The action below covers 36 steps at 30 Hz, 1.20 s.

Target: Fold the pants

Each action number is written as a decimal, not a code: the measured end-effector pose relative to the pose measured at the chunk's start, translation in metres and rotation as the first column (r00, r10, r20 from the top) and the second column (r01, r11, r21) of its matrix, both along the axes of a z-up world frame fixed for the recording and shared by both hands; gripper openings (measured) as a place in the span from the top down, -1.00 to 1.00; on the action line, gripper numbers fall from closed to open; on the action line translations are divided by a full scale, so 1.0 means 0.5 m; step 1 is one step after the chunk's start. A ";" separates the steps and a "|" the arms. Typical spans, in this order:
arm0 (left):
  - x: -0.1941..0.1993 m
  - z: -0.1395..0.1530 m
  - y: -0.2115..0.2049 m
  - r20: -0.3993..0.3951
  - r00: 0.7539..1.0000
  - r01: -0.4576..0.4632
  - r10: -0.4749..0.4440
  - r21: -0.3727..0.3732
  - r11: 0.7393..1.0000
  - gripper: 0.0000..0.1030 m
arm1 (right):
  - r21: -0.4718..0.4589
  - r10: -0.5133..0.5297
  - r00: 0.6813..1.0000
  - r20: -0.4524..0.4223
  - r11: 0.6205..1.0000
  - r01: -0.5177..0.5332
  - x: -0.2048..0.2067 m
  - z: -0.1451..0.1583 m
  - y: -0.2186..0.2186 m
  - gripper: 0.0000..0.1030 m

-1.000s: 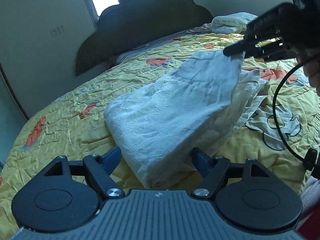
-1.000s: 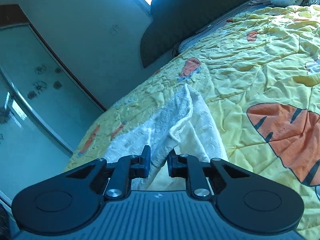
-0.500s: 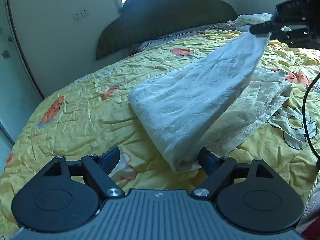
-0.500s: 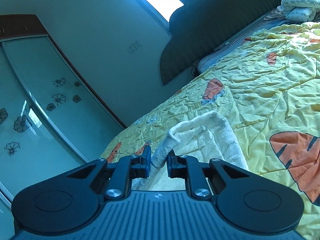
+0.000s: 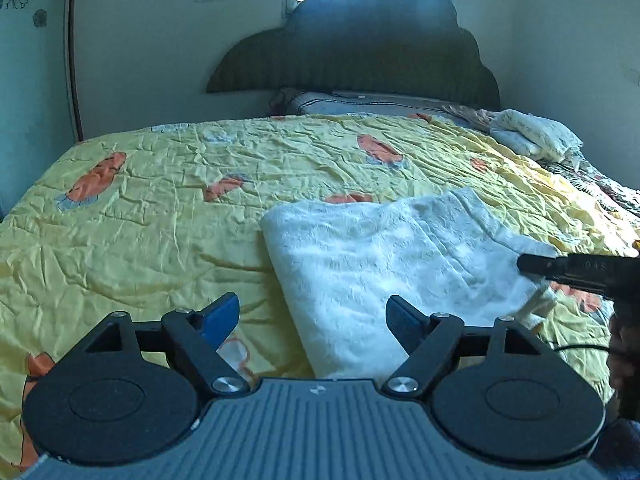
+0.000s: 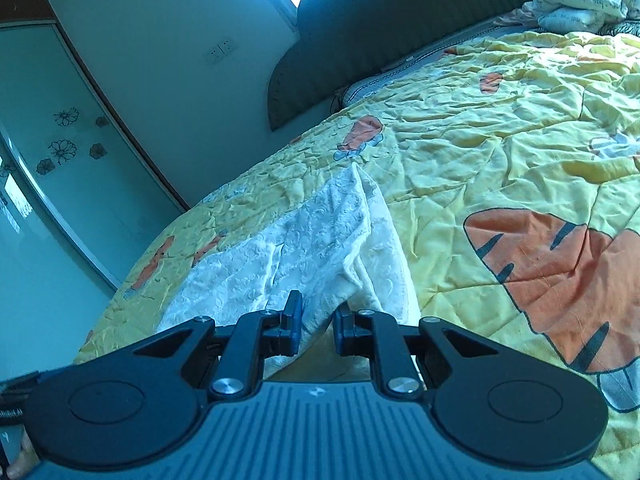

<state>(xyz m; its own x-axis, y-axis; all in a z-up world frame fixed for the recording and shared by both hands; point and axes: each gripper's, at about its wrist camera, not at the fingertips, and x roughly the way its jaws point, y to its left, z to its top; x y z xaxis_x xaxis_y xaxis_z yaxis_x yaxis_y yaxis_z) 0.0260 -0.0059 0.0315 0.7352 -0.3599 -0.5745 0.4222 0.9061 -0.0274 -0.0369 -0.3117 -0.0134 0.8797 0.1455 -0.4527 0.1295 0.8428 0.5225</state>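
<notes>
Presently, the scene is set out as follows.

Pants: white textured pants (image 5: 384, 264) are laid folded on the yellow bedspread (image 5: 160, 208), at about 1 o'clock from the left gripper in the left wrist view (the fold edge runs down toward 6 o'clock).

Left gripper: the left gripper (image 5: 314, 316) is held with its jaws spread wide; nothing is pinched, though the near edge of the pants is seen between and beyond the blue pads (image 5: 218, 318).

Right gripper: the right gripper (image 6: 316, 322) is drawn nearly together, and a bunched edge of the pants (image 6: 320, 248) is clamped between its pads. In the left wrist view it (image 5: 538, 266) is seen at 3 o'clock, gripping the right-hand corner of the cloth, which is lifted slightly there.

Hand: part of a hand (image 5: 624, 344) is seen behind that gripper at the right edge (mostly in shadow).

Bedspread: crumpled yellow fabric printed with orange figures; a large orange striped figure (image 6: 560, 280) is seen at 3 o'clock in the right wrist view.

Headboard: a dark scalloped headboard (image 5: 360, 52) is placed at 12 o'clock, against the wall.

Other bedding: a pale bundled cloth (image 5: 536, 136) is left near the pillow end, at 2 o'clock, well apart from the pants.
</notes>
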 end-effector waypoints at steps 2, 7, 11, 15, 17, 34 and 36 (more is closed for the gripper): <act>0.023 -0.015 -0.033 0.009 0.999 -0.031 0.030 0.055 0.998 -0.59 | -0.032 0.003 1.000 -0.002 0.999 -0.003 -0.001 0.003 0.006 0.70; 0.054 -0.048 -0.079 -0.053 0.997 -0.053 0.057 0.067 0.996 -0.54 | -0.064 0.005 1.000 -0.009 0.998 -0.006 -0.002 0.005 0.011 0.70; 0.055 -0.055 -0.097 -0.045 0.997 -0.052 0.056 0.088 0.995 -0.54 | -0.059 0.004 1.000 -0.012 0.998 -0.005 -0.001 0.001 0.010 0.70; 0.061 -0.060 -0.105 -0.056 0.997 -0.044 0.050 0.093 0.995 -0.56 | -0.057 0.004 1.000 -0.012 0.998 -0.005 -0.002 0.001 0.010 0.70; 0.061 -0.062 -0.109 -0.057 0.997 -0.045 0.050 0.097 0.994 -0.56 | -0.058 0.004 1.000 -0.012 0.998 -0.005 -0.002 0.001 0.010 0.70; 0.018 -0.049 -0.139 -0.068 0.976 0.207 -0.207 -0.006 0.978 -0.57 | -0.045 0.002 1.000 -0.012 0.999 -0.003 -0.002 0.002 0.007 0.70; -0.007 -0.052 -0.161 -0.026 0.962 0.274 -0.273 0.058 0.960 -0.57 | -0.044 0.001 1.000 0.000 0.999 -0.001 -0.003 0.009 0.008 0.70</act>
